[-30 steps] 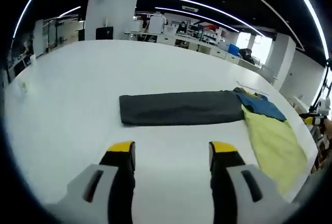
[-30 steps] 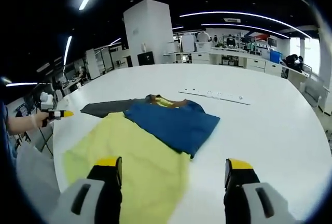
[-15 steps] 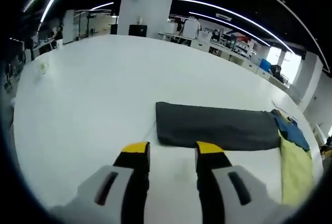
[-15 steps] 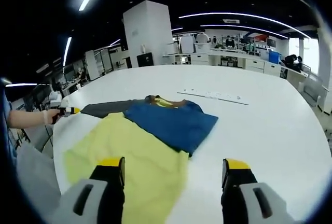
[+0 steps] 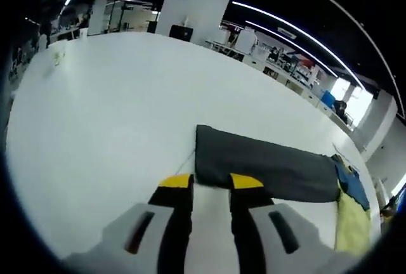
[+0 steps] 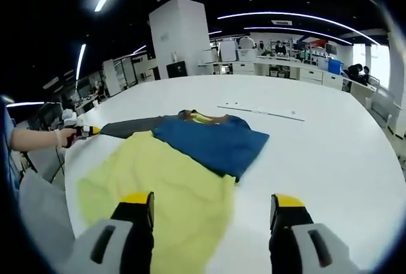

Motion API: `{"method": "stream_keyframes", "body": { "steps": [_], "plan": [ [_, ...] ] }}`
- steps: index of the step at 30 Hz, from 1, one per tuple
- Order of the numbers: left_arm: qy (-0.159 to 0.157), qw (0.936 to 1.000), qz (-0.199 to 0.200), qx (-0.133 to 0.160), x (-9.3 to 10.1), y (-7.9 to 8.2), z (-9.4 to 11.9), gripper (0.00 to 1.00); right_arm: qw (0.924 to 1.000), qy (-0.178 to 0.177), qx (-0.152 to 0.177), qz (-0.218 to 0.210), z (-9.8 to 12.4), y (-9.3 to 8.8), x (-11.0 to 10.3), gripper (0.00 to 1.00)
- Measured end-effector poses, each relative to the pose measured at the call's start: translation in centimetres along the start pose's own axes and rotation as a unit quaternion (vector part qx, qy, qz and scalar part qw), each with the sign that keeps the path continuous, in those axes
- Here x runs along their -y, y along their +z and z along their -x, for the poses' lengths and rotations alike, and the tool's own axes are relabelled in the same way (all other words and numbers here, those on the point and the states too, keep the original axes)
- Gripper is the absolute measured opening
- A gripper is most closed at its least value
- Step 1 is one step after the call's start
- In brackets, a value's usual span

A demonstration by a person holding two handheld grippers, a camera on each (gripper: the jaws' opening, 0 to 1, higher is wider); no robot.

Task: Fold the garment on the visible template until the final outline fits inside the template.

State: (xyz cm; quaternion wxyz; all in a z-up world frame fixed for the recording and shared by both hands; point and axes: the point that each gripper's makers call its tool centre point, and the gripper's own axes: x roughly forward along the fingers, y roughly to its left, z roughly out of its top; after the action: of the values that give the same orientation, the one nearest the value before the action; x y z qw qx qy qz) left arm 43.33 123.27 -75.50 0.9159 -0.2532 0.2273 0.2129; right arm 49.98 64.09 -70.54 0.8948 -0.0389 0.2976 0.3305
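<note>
Dark grey folded garment (image 5: 263, 167) lay just beyond the left gripper (image 5: 210, 182), jaws narrowed and empty, yellow and blue garment (image 6: 184, 172) spread just ahead of the wide-open right gripper (image 6: 209, 201), white bench (image 5: 101, 115), open-plan lab behind

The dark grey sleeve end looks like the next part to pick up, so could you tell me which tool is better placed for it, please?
Probably the left tool: its tips sit right at the near corner of the dark grey sleeve. The right tool hangs open over the yellow body, far from that end.
</note>
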Motion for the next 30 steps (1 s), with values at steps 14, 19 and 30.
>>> {"method": "stream_keyframes", "body": {
  "steps": [14, 19, 30],
  "plan": [
    [-0.066, 0.9964, 0.050, 0.015, 2.1, 2.2, -1.0, 0.00, 1.0000, 0.001, -0.004, 0.001, 0.4, -0.5, -0.2, 0.72],
    [-0.118, 0.9926, 0.017, 0.019, 5.8, 3.6, -1.7, 0.00, 1.0000, 0.000, -0.002, 0.000, 0.5, -0.6, -0.2, 0.72],
    [-0.220, 0.9752, -0.022, 0.013, 16.2, 3.6, -1.2, 0.00, 1.0000, 0.002, 0.004, -0.007, 0.7, -0.5, -0.2, 0.72]
  ]
}}
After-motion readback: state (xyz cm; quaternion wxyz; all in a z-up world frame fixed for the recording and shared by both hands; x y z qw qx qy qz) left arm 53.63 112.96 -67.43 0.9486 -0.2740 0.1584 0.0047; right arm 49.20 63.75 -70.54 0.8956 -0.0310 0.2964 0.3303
